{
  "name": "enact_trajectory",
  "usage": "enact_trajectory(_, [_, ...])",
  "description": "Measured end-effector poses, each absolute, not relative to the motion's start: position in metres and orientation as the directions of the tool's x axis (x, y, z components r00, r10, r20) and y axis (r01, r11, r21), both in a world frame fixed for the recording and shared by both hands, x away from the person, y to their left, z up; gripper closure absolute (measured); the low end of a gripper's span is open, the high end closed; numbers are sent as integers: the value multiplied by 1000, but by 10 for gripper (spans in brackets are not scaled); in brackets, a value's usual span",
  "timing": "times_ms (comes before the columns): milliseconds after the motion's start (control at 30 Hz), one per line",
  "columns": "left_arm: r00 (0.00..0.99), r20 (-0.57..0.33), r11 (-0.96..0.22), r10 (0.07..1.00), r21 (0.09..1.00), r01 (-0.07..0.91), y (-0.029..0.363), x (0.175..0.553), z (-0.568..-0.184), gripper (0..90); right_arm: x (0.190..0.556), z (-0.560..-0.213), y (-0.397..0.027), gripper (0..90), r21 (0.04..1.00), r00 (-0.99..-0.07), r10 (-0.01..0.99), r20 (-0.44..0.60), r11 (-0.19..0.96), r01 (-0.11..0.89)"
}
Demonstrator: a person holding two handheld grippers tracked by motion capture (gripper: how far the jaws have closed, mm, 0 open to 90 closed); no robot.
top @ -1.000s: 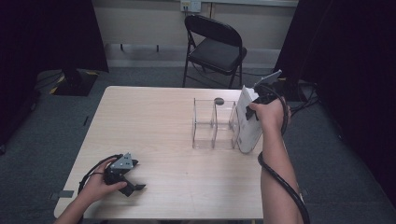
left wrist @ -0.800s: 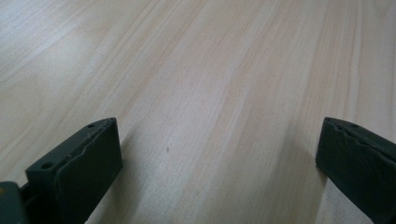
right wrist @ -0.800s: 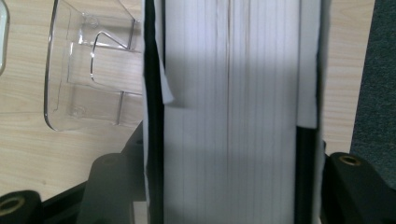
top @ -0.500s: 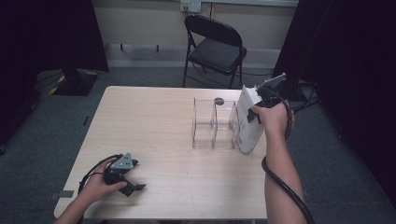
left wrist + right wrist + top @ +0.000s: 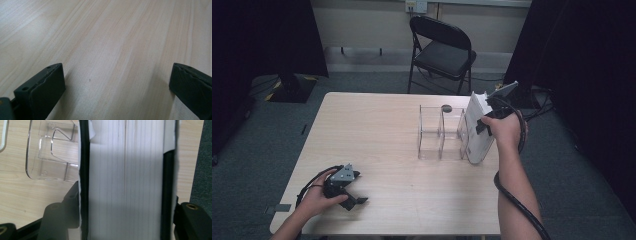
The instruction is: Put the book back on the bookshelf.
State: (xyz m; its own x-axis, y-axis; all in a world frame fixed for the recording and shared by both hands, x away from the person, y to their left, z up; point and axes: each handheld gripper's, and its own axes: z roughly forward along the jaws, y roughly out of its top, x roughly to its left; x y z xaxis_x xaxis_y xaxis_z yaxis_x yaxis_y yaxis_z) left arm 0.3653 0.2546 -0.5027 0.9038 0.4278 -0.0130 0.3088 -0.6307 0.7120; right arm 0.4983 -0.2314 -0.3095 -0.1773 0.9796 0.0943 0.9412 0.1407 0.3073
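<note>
Right gripper view: the right gripper (image 5: 125,220) has just been opening, book (image 5: 126,177) between its jaws, beside the rack (image 5: 47,152); the left gripper (image 5: 117,87) is spread wide.

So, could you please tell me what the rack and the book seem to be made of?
The rack looks like clear, glossy acrylic: the table shows through it. The book looks like matte white paper pages between dark covers, judging by the fine page lines on its edge.

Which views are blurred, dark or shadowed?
High view: sharp, table evenly lit, room edges almost black. Left gripper view: soft focus, dark shadows under both jaws. Right gripper view: book close, a grey shadow band across its pages; clear rack stays readable.
</note>
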Motion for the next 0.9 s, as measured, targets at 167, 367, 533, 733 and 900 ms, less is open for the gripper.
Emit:
enact_trajectory(167, [904, -13, -631, 428, 712, 309, 255, 365, -503, 0, 496, -310, -232, 374, 310, -187, 977, 101, 147, 939])
enact_trajectory(367, [904, -13, -630, 428, 712, 309, 255, 365, -503, 0, 493, -313, -233, 363, 311, -190, 976, 104, 149, 939])
enact_trajectory(533, [904, -13, -631, 428, 712, 309, 255, 365, -503, 0, 491, -314, -235, 361, 323, -194, 974, 113, 149, 935])
enact_trajectory(733, [904, -13, -631, 428, 712, 309, 255, 365, -503, 0, 488, -316, -234, 352, 320, -202, 972, 120, 155, 935])
enact_trajectory(900, [904, -13, -631, 428, 712, 309, 255, 365, -503, 0, 485, -317, -235, 346, 325, -212, 970, 122, 163, 931])
